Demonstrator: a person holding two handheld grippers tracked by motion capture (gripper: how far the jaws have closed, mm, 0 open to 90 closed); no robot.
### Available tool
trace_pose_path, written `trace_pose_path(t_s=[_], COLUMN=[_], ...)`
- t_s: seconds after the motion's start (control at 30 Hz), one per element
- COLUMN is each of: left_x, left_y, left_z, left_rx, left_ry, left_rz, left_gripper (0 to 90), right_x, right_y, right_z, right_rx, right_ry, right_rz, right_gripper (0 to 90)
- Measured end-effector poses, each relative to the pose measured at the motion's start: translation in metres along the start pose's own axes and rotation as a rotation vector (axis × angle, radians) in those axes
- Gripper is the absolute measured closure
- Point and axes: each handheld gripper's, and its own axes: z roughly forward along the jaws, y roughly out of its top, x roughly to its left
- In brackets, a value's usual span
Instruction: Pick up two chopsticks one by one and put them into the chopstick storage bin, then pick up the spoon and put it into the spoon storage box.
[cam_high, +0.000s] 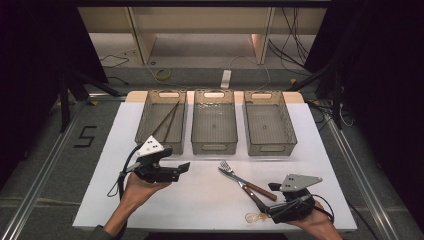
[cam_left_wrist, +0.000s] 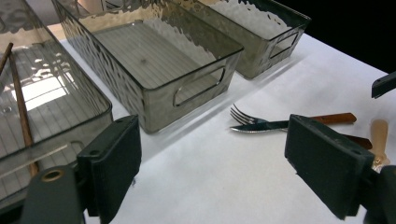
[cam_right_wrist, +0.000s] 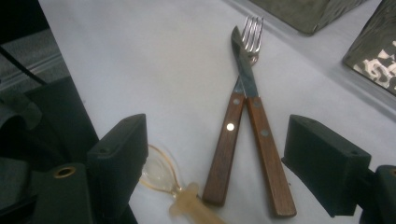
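Near the front edge, right gripper hovers wide open, empty, over knife and fork; left gripper gapes empty. Next: close on one handle.

The high view looks forward and down on the whole table. The left gripper view looks low across it past the fork; the right gripper view hangs close over that same fork.

Black jaws, grey three-cornered plates.
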Motion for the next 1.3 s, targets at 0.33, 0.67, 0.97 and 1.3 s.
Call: trace_pose_path(t_s=[0.33, 0.67, 0.97, 1.3], left_x=[0.004, 0.000, -0.001, -0.003], left_y=[-0.013, -0.018, -0.021, -0.021], left_z=[-0.009, -0.011, -0.014, -0.016], left_rx=[-0.027, -0.018, -0.027, -0.032], left_ry=[-0.032, 0.002, 0.002, 0.001], left_rz=[-0.041, -0.010, -0.007, 0.009], left_gripper=[16.2, 15.8, 15.7, 15.7], right_x=[0.003, 0.008, 0.003, 0.004], right_y=[-0.004, -0.005, -0.004, -0.001], right_z=[0.002, 0.008, 0.010, 0.016], right_rx=[0.089, 0.188, 0.305, 0.432], right_ry=[-0.014, -0.011, 0.005, -0.005], right_rz=[-0.042, -0.100, -0.157, -0.241], right_gripper=[22.4, 23.9, 27.8, 38.2])
